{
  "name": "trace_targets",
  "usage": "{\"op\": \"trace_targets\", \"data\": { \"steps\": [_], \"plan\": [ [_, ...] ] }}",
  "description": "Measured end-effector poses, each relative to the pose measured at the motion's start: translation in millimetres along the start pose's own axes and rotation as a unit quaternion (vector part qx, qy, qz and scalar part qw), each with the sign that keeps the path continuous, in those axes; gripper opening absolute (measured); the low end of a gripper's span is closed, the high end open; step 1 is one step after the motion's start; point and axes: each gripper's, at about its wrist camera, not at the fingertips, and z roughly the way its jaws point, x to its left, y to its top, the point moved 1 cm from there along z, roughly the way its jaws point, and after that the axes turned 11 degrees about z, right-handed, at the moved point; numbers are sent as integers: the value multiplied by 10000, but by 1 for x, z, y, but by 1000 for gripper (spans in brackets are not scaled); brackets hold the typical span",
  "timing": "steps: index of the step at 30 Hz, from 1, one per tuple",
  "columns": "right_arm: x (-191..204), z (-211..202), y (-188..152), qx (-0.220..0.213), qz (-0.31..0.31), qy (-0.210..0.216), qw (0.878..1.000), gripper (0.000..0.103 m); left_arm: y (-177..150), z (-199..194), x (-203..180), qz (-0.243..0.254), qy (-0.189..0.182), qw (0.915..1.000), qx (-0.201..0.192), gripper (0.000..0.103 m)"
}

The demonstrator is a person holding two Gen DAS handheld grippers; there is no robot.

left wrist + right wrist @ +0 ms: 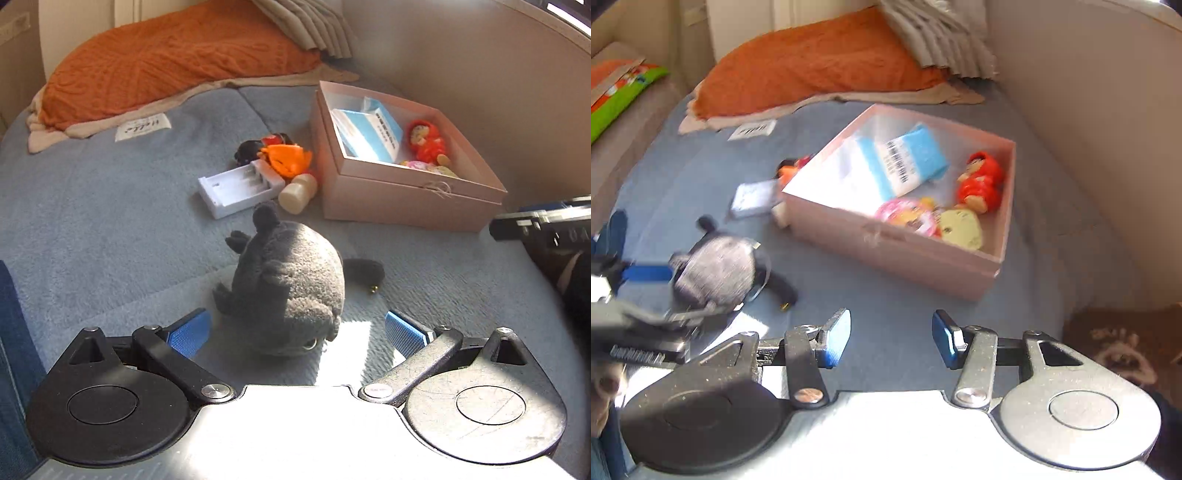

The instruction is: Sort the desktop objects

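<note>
Left wrist view: left hand-held gripper (297, 332) gapes wide around grey plush (288, 280), pads apart.

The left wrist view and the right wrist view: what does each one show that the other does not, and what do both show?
Only the left wrist view shows the cream cylinder whole, beside the white battery charger.

Only the right wrist view shows the green and orange cushion at far left and the brown patterned fabric at lower right.

Both show the pink box, the grey plush toy, the orange blanket and the red doll in the box.
</note>
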Motion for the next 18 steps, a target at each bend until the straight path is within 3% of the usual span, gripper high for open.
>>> {"op": "trace_targets", "data": {
  "steps": [3,6,10,12,14,18],
  "plan": [
    [48,1,-48,506,-913,512,9932,49,2,3,12,-150,367,9991,-123,103],
    [83,16,-79,564,-1765,369,9820,46,-1,-2,30,-554,530,9967,-248,103],
    [91,31,-81,725,-1769,419,9807,35,-3,-11,42,-774,648,9941,-394,103],
    [94,28,-78,799,-1783,533,9793,18,-3,-10,44,-873,604,9936,-399,103],
    [96,24,-79,811,-1839,561,9780,18,-3,-9,44,-900,610,9932,-408,103],
    [101,11,-93,608,-2513,626,9640,18,-4,-12,45,-843,783,9922,-475,103]
  ]
}}
